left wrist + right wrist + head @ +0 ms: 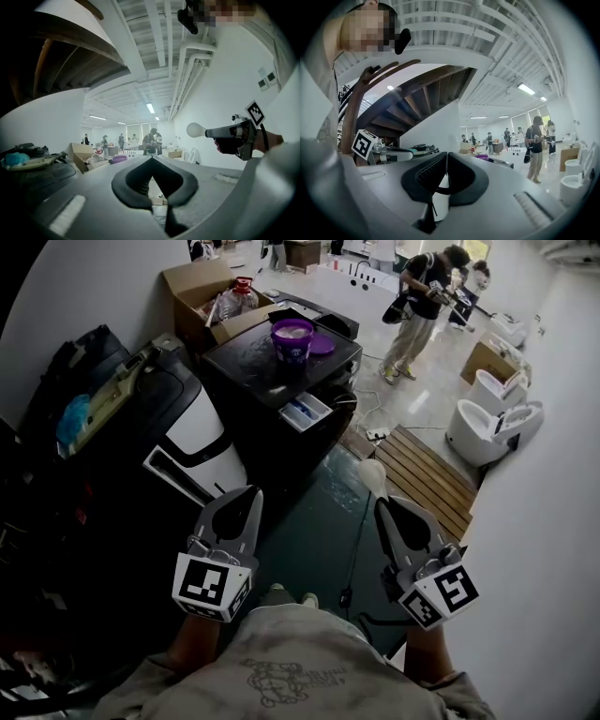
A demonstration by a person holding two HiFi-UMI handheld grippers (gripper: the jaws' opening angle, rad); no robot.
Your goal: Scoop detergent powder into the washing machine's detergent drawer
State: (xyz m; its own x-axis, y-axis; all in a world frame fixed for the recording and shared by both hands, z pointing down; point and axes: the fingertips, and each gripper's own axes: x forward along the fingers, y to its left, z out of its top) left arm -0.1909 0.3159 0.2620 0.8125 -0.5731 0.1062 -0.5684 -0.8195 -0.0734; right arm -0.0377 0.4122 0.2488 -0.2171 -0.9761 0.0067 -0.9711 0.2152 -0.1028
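A purple tub (292, 338) of white detergent powder stands open on the black washing machine (246, 360), its purple lid (324, 344) lying beside it. Below it, the detergent drawer (307, 412) is pulled out at the machine's front. My right gripper (380, 503) is shut on the handle of a white spoon (372, 474), well short of the machine. That spoon's handle (440, 198) shows between the jaws of my right gripper (445, 153), and its round bowl (194, 130) shows from the left. My left gripper (255, 491) (152, 158) is shut with nothing in it.
A white and black appliance (192, 432) stands left of the machine. Cardboard boxes (192, 287) and a water bottle (239, 299) sit behind. A wooden pallet (427, 474) and white toilets (487, 427) lie to the right. People (417, 296) stand at the back. A cable (356, 540) runs across the floor.
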